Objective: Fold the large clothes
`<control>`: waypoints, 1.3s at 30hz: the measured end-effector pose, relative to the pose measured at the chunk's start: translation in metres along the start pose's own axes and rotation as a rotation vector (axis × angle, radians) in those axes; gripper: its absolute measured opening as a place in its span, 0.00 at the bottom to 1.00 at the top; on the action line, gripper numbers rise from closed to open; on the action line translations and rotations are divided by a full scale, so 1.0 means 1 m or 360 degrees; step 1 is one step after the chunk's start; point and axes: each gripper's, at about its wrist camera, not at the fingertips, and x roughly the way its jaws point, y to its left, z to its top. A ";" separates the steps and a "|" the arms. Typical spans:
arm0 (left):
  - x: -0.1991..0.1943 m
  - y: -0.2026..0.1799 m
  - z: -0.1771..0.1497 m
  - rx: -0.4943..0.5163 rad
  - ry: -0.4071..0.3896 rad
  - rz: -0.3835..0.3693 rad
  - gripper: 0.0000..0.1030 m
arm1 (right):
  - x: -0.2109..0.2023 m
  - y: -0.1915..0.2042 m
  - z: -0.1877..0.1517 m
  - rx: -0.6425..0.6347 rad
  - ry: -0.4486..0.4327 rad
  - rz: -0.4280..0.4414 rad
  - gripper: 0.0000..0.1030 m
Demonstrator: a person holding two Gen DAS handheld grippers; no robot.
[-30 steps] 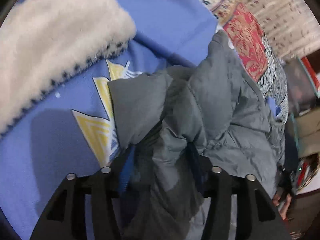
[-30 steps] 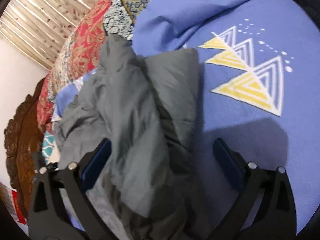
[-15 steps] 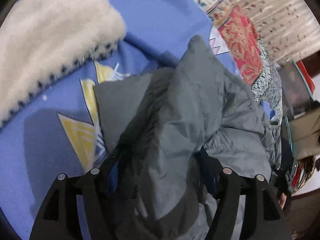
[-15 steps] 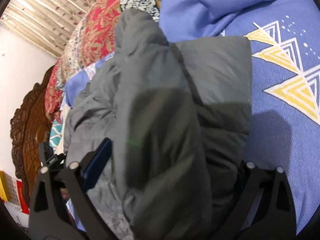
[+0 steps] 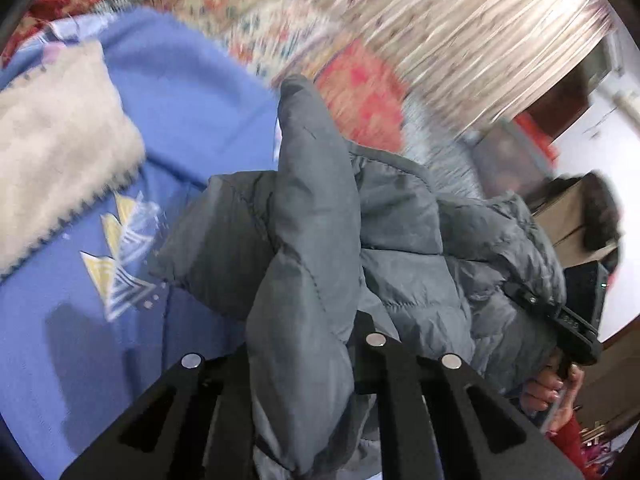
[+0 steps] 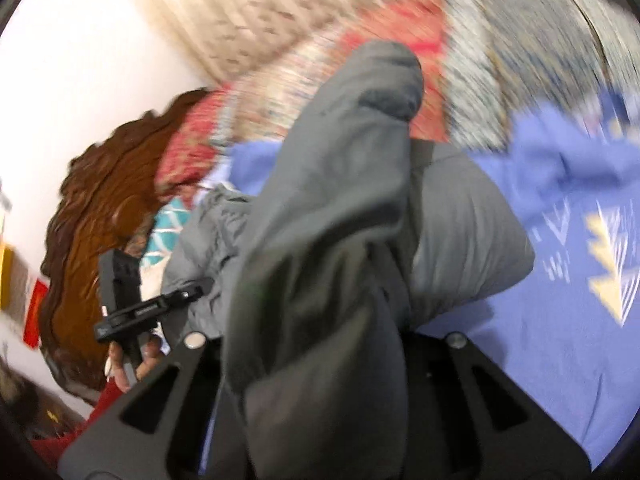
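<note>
A grey quilted puffer jacket (image 5: 400,248) is bunched and lifted above a blue blanket (image 5: 48,360). My left gripper (image 5: 304,340) is shut on a thick fold of the jacket that rises between its jaws. In the right wrist view the same jacket (image 6: 340,220) fills the middle, and my right gripper (image 6: 320,336) is shut on another fold of it. The right gripper also shows in the left wrist view (image 5: 560,320), pinching the jacket's far side; the left gripper shows in the right wrist view (image 6: 148,308).
A cream fluffy garment (image 5: 52,152) lies on the blue blanket at the left. Red and patterned quilts (image 5: 360,92) are piled behind. A carved brown headboard (image 6: 92,240) stands at the left of the right wrist view. A beige curtain (image 5: 480,40) hangs behind.
Both grippers closed on the jacket and lifted it off the blanket. Both views tilted up toward the curtain and wall, and are now motion-blurred.
</note>
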 end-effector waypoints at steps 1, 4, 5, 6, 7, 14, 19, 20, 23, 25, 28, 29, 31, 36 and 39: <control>-0.021 0.001 -0.001 0.0013 -0.0058 -0.0007 0.33 | -0.003 0.016 0.005 -0.0045 -0.0016 0.0016 0.11; -0.096 0.011 0.003 0.0012 -0.0264 -0.0033 0.33 | -0.005 0.083 0.023 -0.0233 -0.0071 0.0048 0.11; -0.119 0.016 0.004 0.0006 -0.0333 -0.0030 0.33 | -0.001 0.107 0.029 -0.0296 -0.0087 0.0052 0.11; -0.140 0.022 0.006 0.0001 -0.0392 -0.0021 0.33 | 0.007 0.133 0.036 -0.0355 -0.0102 0.0068 0.11; -0.159 0.029 0.007 -0.0004 -0.0441 -0.0011 0.33 | 0.017 0.156 0.043 -0.0394 -0.0113 0.0086 0.11; -0.286 0.089 0.032 -0.0013 -0.0796 0.0264 0.33 | 0.114 0.291 0.091 -0.0635 -0.0165 0.0131 0.11; -0.310 0.150 0.038 -0.0090 -0.0888 0.0524 0.33 | 0.221 0.350 0.108 -0.0662 -0.0096 0.0092 0.11; -0.308 0.167 0.038 -0.0120 -0.0887 0.0580 0.33 | 0.246 0.355 0.106 -0.0669 -0.0066 0.0071 0.11; -0.289 0.212 0.036 -0.0200 -0.0853 0.0790 0.34 | 0.331 0.365 0.099 -0.0704 0.0052 -0.0061 0.18; -0.265 0.244 0.037 -0.0267 -0.0773 0.0991 0.35 | 0.394 0.358 0.085 -0.0751 0.0176 -0.0302 0.42; -0.228 0.290 0.032 -0.0381 -0.0620 0.1141 0.36 | 0.435 0.339 0.071 -0.0758 0.0216 -0.0535 0.46; -0.223 0.298 0.029 -0.0399 -0.0621 0.1132 0.36 | 0.436 0.331 0.068 -0.0731 0.0196 -0.0539 0.48; -0.220 0.299 0.026 -0.0397 -0.0641 0.1121 0.36 | 0.438 0.312 0.071 -0.0655 0.0205 -0.0486 0.50; -0.220 0.297 0.026 -0.0383 -0.0653 0.1109 0.36 | 0.434 0.310 0.071 -0.0683 0.0253 -0.0421 0.46; -0.220 0.302 0.032 -0.0411 -0.0636 0.1115 0.36 | 0.434 0.316 0.066 -0.0701 0.0248 -0.0454 0.46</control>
